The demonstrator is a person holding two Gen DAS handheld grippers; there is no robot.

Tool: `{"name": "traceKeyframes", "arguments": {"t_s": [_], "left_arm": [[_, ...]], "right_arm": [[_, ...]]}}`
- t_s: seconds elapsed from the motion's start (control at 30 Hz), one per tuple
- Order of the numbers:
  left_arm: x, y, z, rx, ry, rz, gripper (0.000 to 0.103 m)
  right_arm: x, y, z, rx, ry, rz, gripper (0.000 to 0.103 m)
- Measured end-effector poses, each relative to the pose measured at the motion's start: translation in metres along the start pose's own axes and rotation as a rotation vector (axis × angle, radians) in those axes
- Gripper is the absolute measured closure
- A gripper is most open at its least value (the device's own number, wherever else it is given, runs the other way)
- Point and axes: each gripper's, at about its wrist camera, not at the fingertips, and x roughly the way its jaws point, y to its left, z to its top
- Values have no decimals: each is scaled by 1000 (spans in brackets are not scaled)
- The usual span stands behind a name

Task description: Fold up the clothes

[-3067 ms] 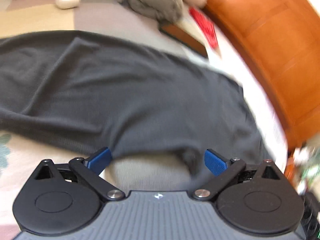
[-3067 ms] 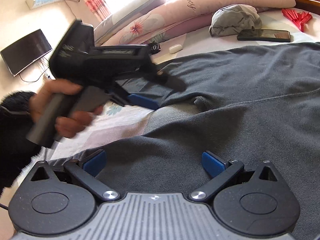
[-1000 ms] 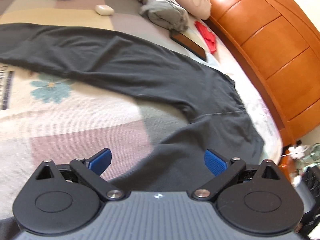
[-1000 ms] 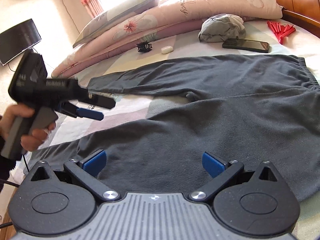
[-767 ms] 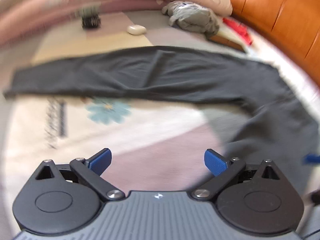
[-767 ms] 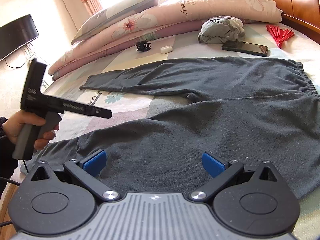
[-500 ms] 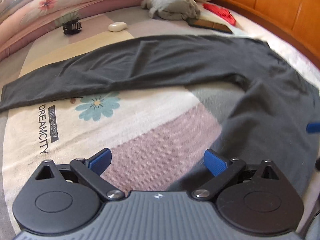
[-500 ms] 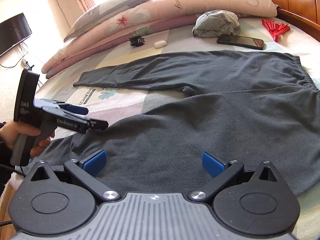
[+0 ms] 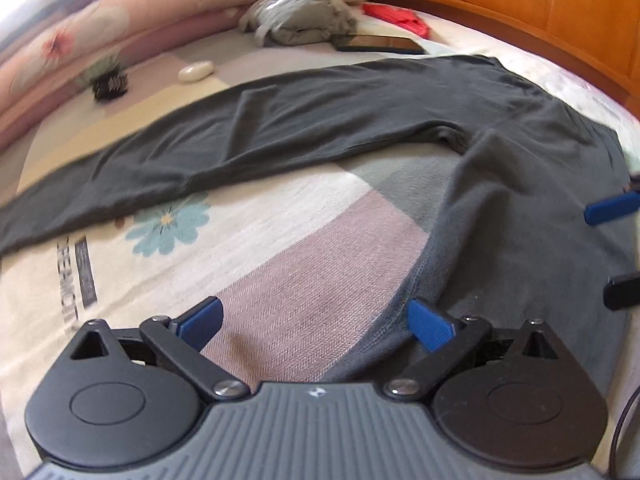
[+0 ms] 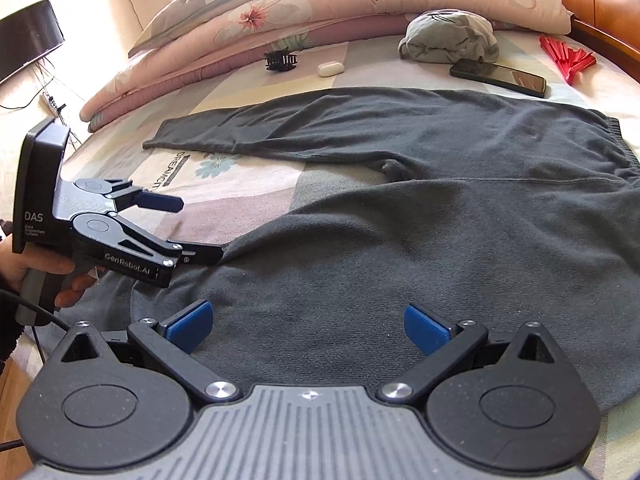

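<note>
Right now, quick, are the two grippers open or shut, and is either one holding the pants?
Left gripper: open, holding nothing, at the edge of the pants.
Right gripper: open, holding nothing, over the pants.

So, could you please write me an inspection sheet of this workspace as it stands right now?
Surface: bed sheet, patchwork with a flower print.
Job's things: dark grey trousers spread flat, legs apart, unfolded.
Clutter: phone, red fan, bundled grey garment, black hair clip, small white case, all beyond the trousers.
Grippers: left gripper open, at the near leg's inner edge; right gripper open, above the near leg.
Cables: black cable trailing from the left handle.
Surroundings: pillows, wooden headboard, dark screen on the wall.
</note>
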Motion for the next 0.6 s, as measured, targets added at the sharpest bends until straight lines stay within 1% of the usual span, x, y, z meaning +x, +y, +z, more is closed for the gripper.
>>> {"name": "traceKeyframes", "arguments": {"t_s": [0.13,0.2,0.33,0.43,0.53,0.6], "left_arm": [[-3,-9,0,102,-20,37,4],[-4,-12,0,144,-30,59,1],[5,-8,4,127,-59,116,1],[14,-1,11,89,-55,130,2],[12,7,17,43,-56,110,6],[3,12,19,6,-75,63,6]], "right_arm": [[2,-1,2,2,-2,-5,0],[4,0,2,4,1,-4,0],[7,2,1,-1,7,-1,0],[3,2,1,-2,-1,-9,0],[-1,0,1,5,-13,-14,0],[-4,-3,1,19,-19,-10,0]]}}
